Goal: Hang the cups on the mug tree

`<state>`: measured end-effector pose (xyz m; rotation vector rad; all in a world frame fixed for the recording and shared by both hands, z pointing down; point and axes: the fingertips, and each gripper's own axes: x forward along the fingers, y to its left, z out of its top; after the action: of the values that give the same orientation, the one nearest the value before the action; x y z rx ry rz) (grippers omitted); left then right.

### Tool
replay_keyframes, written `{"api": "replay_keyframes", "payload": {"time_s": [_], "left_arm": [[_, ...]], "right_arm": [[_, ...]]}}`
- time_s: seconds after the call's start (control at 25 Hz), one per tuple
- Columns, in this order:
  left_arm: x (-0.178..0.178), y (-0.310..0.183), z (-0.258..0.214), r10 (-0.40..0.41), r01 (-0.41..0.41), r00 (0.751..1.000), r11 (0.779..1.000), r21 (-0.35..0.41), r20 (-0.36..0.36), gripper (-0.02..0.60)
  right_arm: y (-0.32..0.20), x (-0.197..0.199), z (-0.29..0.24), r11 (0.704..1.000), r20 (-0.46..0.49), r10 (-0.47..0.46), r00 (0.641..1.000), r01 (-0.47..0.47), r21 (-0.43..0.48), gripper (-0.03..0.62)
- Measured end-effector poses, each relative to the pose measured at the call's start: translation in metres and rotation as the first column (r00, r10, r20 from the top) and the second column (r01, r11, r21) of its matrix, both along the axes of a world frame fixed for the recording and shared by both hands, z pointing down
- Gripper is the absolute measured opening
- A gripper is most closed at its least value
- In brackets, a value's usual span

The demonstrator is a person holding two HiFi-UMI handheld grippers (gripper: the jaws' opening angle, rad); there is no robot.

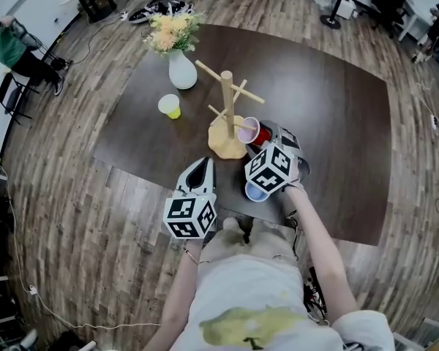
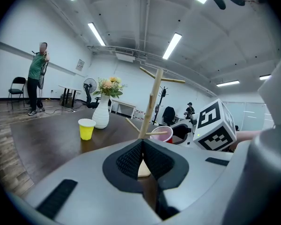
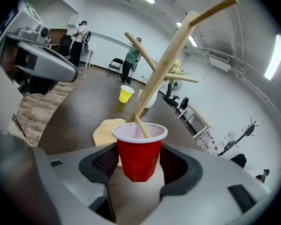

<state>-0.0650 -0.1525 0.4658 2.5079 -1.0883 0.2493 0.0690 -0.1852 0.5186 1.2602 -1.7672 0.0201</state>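
Red cup [image 3: 139, 154], pinched in my right claw [image 3: 138, 165], is over a peg [image 3: 141, 125]; left claw [image 2: 143, 159] pressed together, empty; yellow cup [image 1: 170, 106], centre-left, not yet hung.

The wooden mug tree [image 1: 227, 115] stands mid-way across the dark wooden table [image 1: 336, 108]. On its low right peg sits the red plastic cup [image 3: 138, 156], between the right gripper [image 3: 138, 162] jaws. Left of the tree is the small yellow cup [image 1: 170, 107], and behind that the white flower vase [image 1: 181, 70]. The left gripper [image 1: 203, 168] is at the near edge.
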Motion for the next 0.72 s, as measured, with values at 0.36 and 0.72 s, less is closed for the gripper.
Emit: {"api": "replay_keyframes", "payload": {"time_s": [0.36, 0.72], "left_arm": [[-0.014, -0.005, -0.001, -0.007, 0.007, 1.0, 1.0, 0.001, -0.006, 0.023], [-0.018, -0.009, 0.001, -0.006, 0.006, 1.0, 1.0, 0.002, -0.011, 0.023]], "right_arm": [[-0.011, -0.012, -0.004, 0.999, -0.176, -0.042, 0.984, 0.045, 0.016, 0.281], [-0.018, -0.02, -0.007, 0.994, -0.295, -0.095, 0.951, 0.107, 0.023, 0.282]]}}
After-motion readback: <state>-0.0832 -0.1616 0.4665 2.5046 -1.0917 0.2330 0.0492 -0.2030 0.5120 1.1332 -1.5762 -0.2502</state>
